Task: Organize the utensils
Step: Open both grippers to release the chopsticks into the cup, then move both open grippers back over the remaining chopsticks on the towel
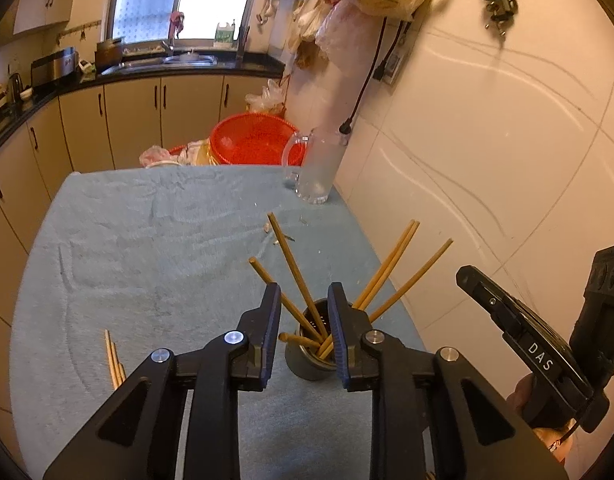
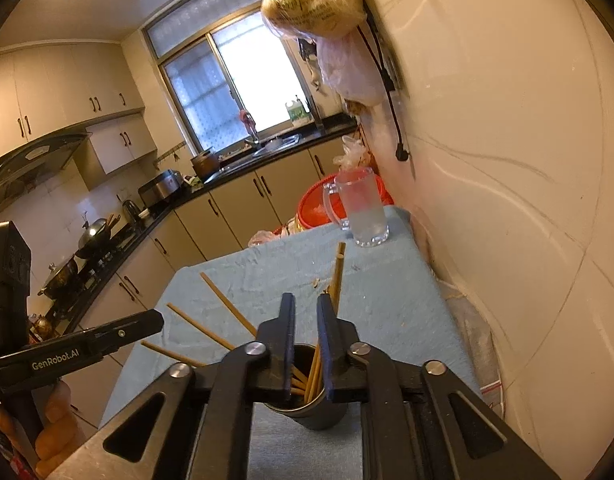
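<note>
A dark metal utensil cup (image 1: 307, 366) stands on the blue cloth near the table's right edge, with several wooden chopsticks (image 1: 291, 264) fanned out of it. My left gripper (image 1: 304, 300) is open just above the cup and holds nothing. A few loose chopsticks (image 1: 113, 358) lie on the cloth at the left. In the right wrist view the cup (image 2: 319, 414) sits right under my right gripper (image 2: 307, 308), whose jaws stand slightly apart over the chopsticks (image 2: 338, 276), gripping nothing.
A glass mug (image 1: 319, 168) stands at the table's far right corner by the tiled wall (image 1: 487, 160). A red basket (image 1: 255, 140) sits beyond the table's far edge. Kitchen cabinets and counter (image 1: 127, 72) run along the left and back.
</note>
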